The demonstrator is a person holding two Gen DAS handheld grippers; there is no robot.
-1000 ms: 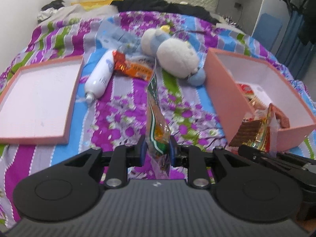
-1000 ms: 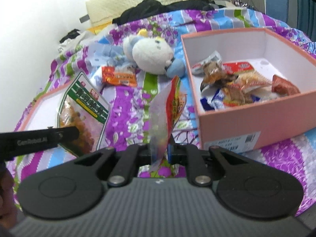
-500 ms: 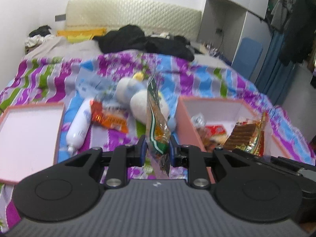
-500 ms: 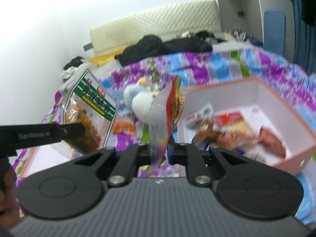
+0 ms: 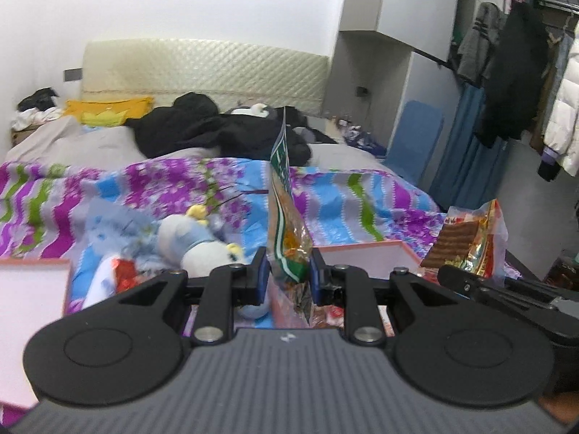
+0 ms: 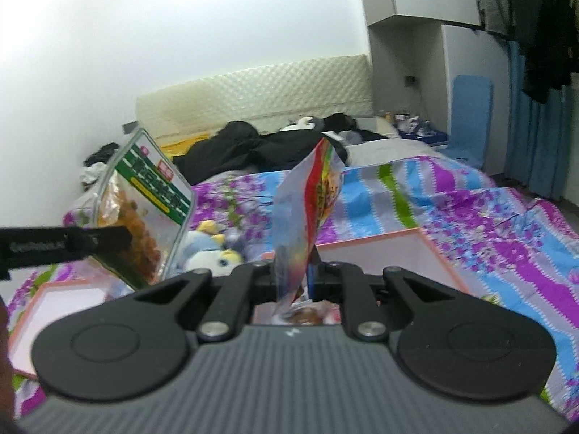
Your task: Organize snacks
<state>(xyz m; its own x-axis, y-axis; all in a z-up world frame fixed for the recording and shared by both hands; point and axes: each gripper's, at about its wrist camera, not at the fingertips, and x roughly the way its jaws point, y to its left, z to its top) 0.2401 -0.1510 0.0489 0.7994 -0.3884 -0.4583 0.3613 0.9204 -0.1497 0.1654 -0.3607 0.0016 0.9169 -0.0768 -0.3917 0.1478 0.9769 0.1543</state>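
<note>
- Two packets are up in the air at once, one in each claw, so you can carry both to the box in a single trip.
- Left wrist view: your left gripper (image 5: pixel 289 276) is pinched onto the green bag (image 5: pixel 286 217) near its bottom, which stands edge-on and upright between the jaws. Holding it low keeps the bag clear of the bed (image 5: pixel 163 184) while you travel.
- The box (image 5: pixel 365 258) sits just past the fingertips, but the gripper body covers nearly all of it; only a strip of rim and inner wall shows. Whatever snacks lie inside are mostly hidden.
- At the right edge the red packet (image 5: pixel 466 242) shows, with your right gripper under it cut off by the frame.
- A plush toy (image 5: pixel 197 240) and the lid (image 5: pixel 32 289) lie left, both blurred.
- Right wrist view: your right gripper (image 6: pixel 294 278) is clamped on the red packet (image 6: pixel 311 209), also upright.
- The box (image 6: pixel 383 253) is just ahead, its floor hidden behind the jaws.
- The green bag (image 6: pixel 144 202) hangs at left, broad side on; its print is too soft to read.
</note>
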